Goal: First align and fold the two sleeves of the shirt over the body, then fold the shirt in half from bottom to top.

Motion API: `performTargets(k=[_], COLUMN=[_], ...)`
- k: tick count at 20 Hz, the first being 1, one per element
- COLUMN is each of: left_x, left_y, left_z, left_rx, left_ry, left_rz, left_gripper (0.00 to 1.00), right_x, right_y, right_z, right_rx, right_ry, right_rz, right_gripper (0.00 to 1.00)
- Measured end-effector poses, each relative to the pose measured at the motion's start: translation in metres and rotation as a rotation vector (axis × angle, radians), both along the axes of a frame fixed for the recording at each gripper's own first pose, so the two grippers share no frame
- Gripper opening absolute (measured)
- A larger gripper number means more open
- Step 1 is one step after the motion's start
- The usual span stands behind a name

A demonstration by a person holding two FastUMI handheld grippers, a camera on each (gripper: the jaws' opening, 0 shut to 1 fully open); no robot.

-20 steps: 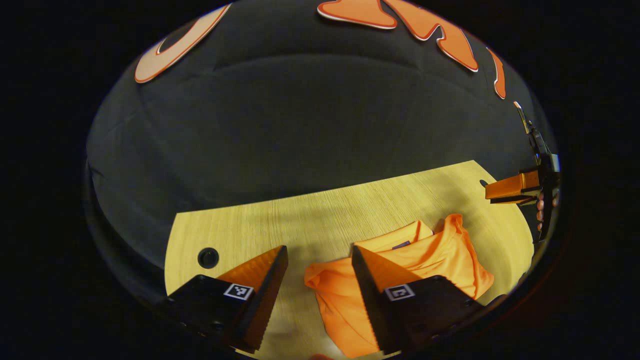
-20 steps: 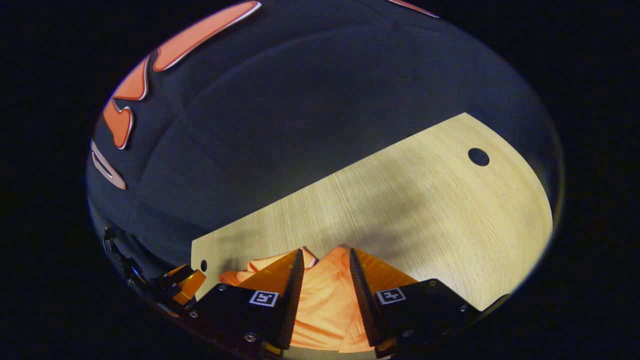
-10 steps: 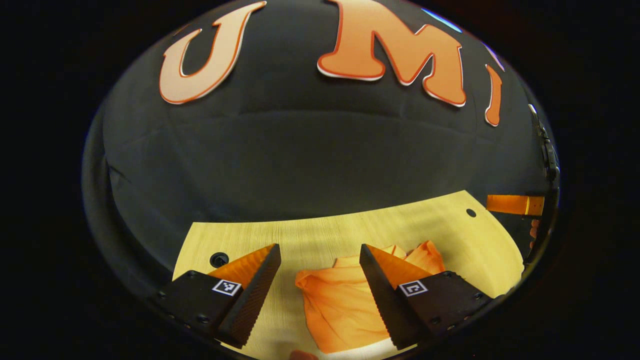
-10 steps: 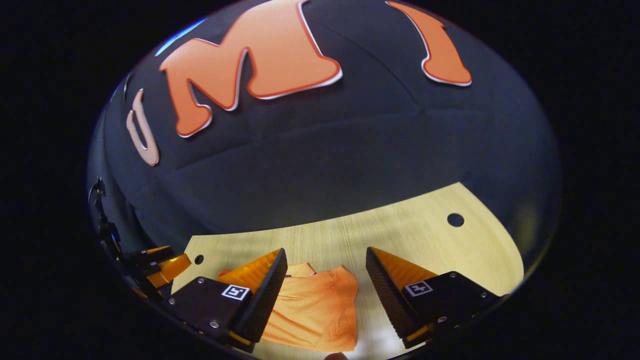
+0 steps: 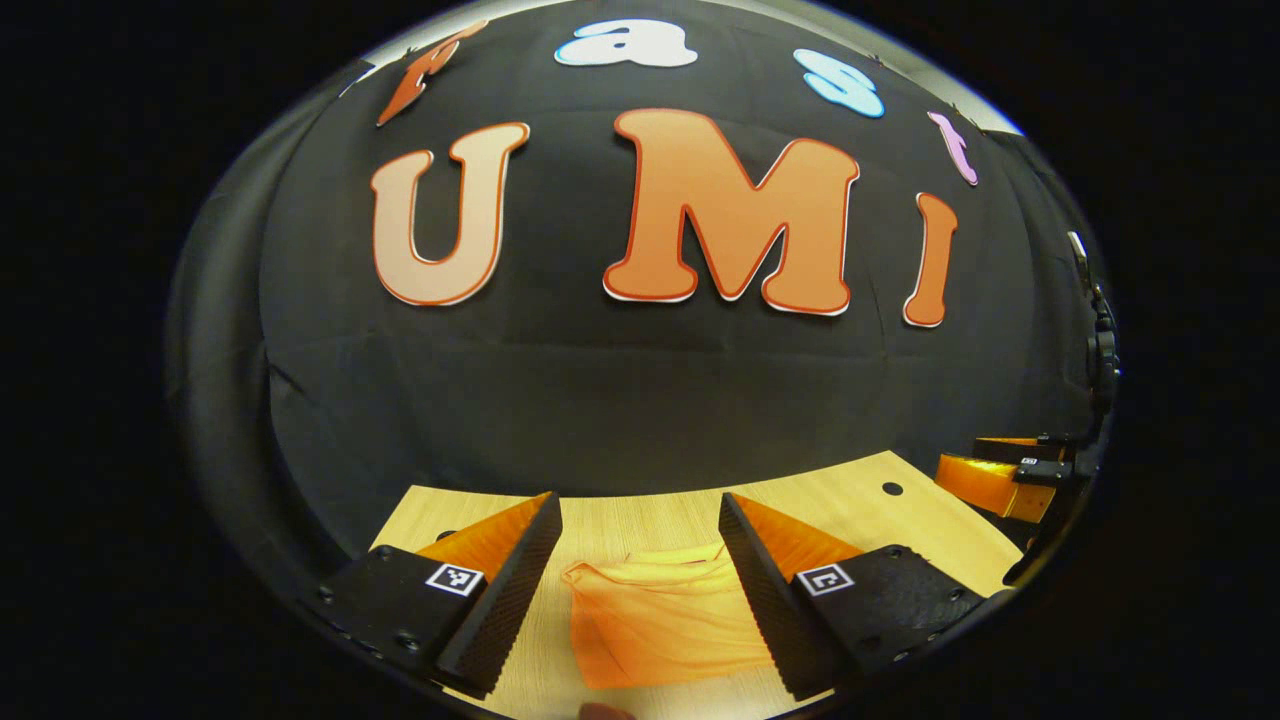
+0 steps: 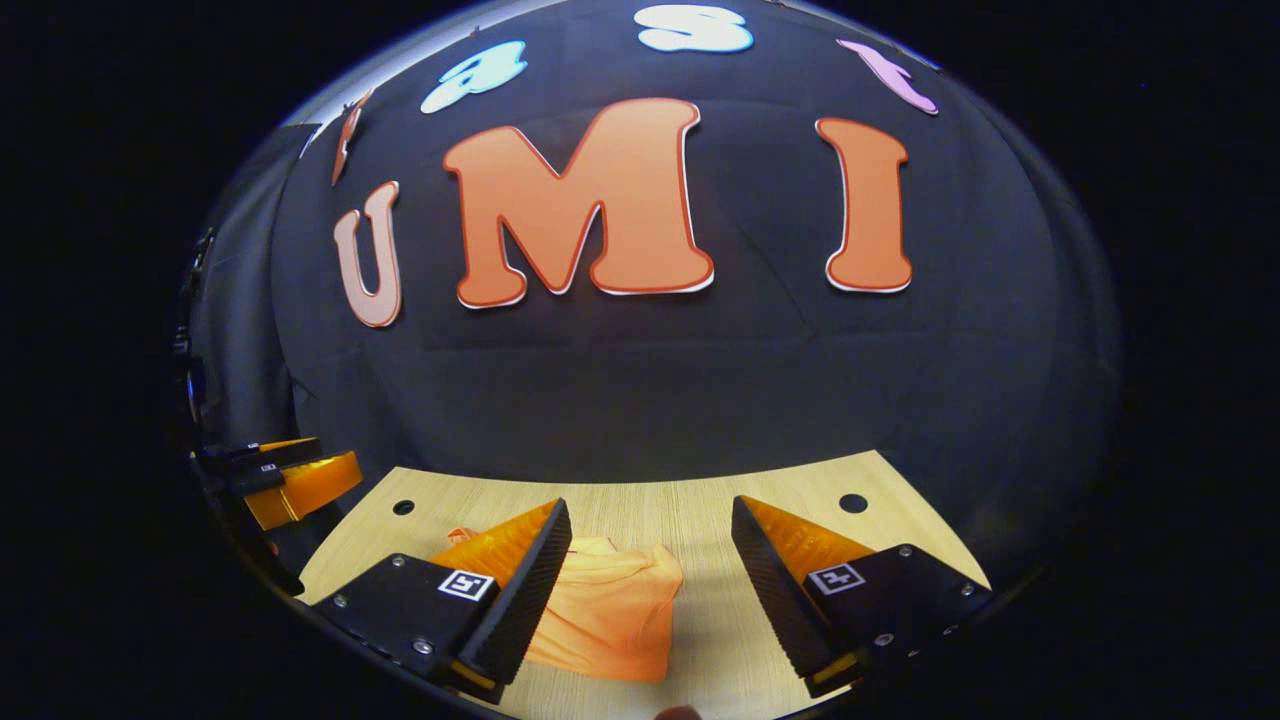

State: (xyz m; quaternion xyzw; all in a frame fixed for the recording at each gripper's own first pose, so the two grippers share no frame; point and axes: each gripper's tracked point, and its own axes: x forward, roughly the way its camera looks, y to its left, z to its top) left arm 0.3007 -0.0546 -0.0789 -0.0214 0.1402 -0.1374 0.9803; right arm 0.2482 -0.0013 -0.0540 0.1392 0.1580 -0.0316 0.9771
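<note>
An orange shirt (image 5: 655, 618) lies folded into a compact bundle on the light wooden table (image 5: 620, 520). In the left gripper view my left gripper (image 5: 640, 512) hangs open above the table, with the shirt showing between its fingers, untouched. My right gripper (image 6: 652, 512) is open too and holds nothing; the shirt (image 6: 605, 612) lies below it, toward its left finger. The right gripper (image 5: 1000, 478) also shows at the far right edge of the left gripper view, and the left gripper (image 6: 285, 478) at the far left edge of the right gripper view.
The table has small round holes near its back corners (image 6: 853, 503) (image 6: 403, 507) (image 5: 892, 489). The booth's black cloth wall (image 5: 640, 380) rises just behind the table's far edge.
The right gripper opened and let go of the shirt. Both grippers lifted and tilted up, away from the shirt. The shirt stayed on the table and now looks flatter.
</note>
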Motion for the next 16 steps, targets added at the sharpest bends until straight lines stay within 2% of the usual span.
performTargets(k=[2,4,7,10,16], left_x=[-0.02,-0.035,-0.065,-0.094,-0.137], left_y=[-0.002,-0.005,-0.009,-0.017,-0.009], left_z=[0.008,0.01,0.016,0.026,0.055], left_rx=[-0.005,-0.026,-0.026,-0.021,-0.037], left_ry=[-0.029,-0.04,-0.058,-0.097,-0.199], left_rz=[0.015,0.025,0.034,0.012,0.05], left_gripper=[0.98,0.96,0.98,0.98,0.97], right_x=[-0.014,-0.032,-0.061,-0.084,-0.117], right_y=[-0.007,-0.008,-0.004,0.006,0.016], right_z=[0.017,0.033,0.04,0.038,0.057], right_rx=[-0.057,-0.085,-0.097,-0.097,-0.12], right_ry=[-0.067,-0.118,-0.162,-0.15,-0.227], right_rz=[-0.05,-0.062,-0.035,-0.009,0.022], right_gripper=[0.98,0.98,0.98,0.98,0.98])
